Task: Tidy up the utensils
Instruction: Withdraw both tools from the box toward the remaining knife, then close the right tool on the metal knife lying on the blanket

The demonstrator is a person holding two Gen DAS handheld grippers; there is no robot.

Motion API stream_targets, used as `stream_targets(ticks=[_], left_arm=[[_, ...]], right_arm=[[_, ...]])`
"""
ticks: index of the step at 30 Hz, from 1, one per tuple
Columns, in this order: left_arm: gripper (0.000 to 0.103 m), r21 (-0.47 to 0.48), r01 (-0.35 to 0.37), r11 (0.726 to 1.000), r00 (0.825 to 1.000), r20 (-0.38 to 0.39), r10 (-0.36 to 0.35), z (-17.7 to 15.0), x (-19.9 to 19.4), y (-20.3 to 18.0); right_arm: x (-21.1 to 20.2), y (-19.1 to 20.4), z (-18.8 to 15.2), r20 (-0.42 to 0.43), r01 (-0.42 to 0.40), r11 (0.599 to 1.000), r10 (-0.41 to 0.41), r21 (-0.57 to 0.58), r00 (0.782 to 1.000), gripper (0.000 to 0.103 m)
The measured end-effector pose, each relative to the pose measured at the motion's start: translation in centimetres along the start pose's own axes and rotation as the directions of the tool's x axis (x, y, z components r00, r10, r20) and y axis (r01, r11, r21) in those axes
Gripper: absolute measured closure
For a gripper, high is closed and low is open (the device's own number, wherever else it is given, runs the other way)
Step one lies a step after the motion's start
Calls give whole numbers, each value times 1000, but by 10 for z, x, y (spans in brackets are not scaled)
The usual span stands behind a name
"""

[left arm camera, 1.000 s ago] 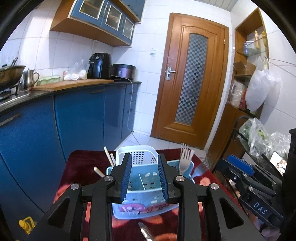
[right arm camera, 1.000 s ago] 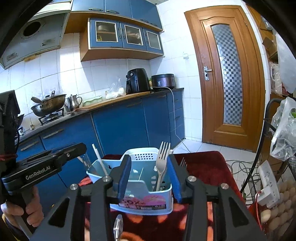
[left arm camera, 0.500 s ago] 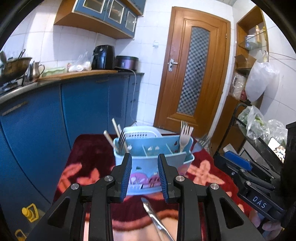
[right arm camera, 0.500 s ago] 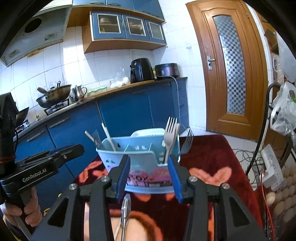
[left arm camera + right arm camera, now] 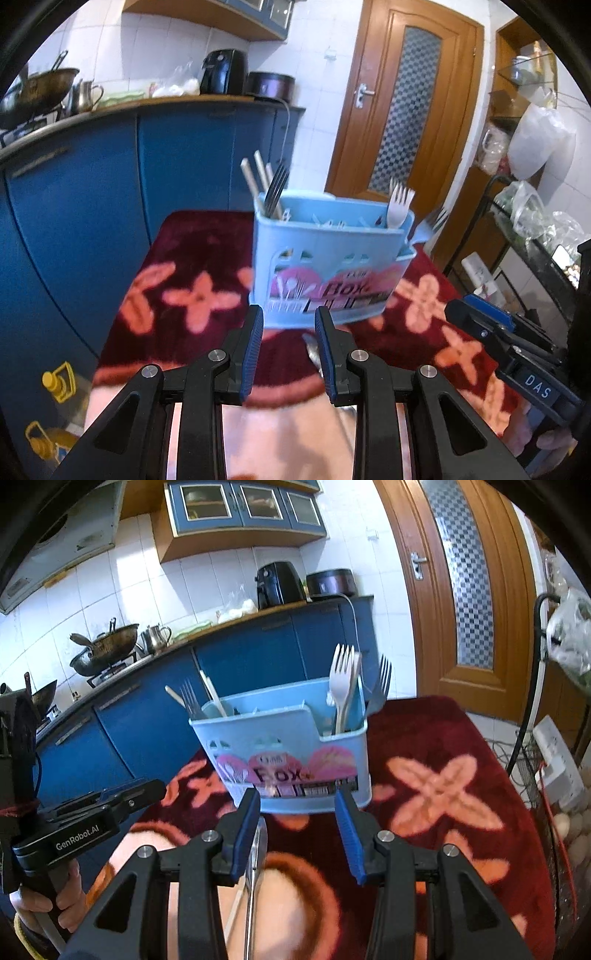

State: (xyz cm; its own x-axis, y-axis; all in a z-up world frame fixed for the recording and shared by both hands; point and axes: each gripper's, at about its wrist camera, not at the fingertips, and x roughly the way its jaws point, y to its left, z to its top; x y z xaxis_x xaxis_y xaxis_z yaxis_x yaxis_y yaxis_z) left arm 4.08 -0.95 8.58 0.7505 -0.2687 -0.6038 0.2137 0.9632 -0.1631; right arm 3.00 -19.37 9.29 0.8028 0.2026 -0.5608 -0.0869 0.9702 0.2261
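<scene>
A light blue utensil caddy (image 5: 332,266) (image 5: 291,753) stands on a red flowered cloth (image 5: 192,266). A dark fork (image 5: 275,190) and pale chopsticks (image 5: 253,181) stand in its left end. A white fork (image 5: 400,205) (image 5: 341,686) stands in its right end, with a metal fork (image 5: 380,686) behind. A metal utensil (image 5: 256,853) lies on the cloth in front of the caddy. My left gripper (image 5: 290,332) is open and empty, just before the caddy. My right gripper (image 5: 297,812) is open and empty, over the lying utensil.
Blue kitchen cabinets (image 5: 92,177) run along the left with a wok (image 5: 107,650) and appliances on top. A wooden door (image 5: 402,110) is behind. A wire rack with bags (image 5: 535,229) stands right. A power strip (image 5: 557,760) and eggs (image 5: 576,834) lie right of the cloth.
Both grippers have drawn back and dropped lower, so the caddy now stands beyond the fingertips rather than between them. Both stay open and empty.
</scene>
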Motion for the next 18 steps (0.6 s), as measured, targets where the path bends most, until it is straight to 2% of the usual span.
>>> stream_targets(ticks=[8,18], left_arm=[[74,-27,-27,999,997,-72,25,-20,17,13],[74,-41,-68,997,990,-129,62,-34,29,26]], right_arm=[[16,3,-18,-78,-13,1000,15,17,997,57],[34,12,-41,-187,-43,999,44,10,981,57]])
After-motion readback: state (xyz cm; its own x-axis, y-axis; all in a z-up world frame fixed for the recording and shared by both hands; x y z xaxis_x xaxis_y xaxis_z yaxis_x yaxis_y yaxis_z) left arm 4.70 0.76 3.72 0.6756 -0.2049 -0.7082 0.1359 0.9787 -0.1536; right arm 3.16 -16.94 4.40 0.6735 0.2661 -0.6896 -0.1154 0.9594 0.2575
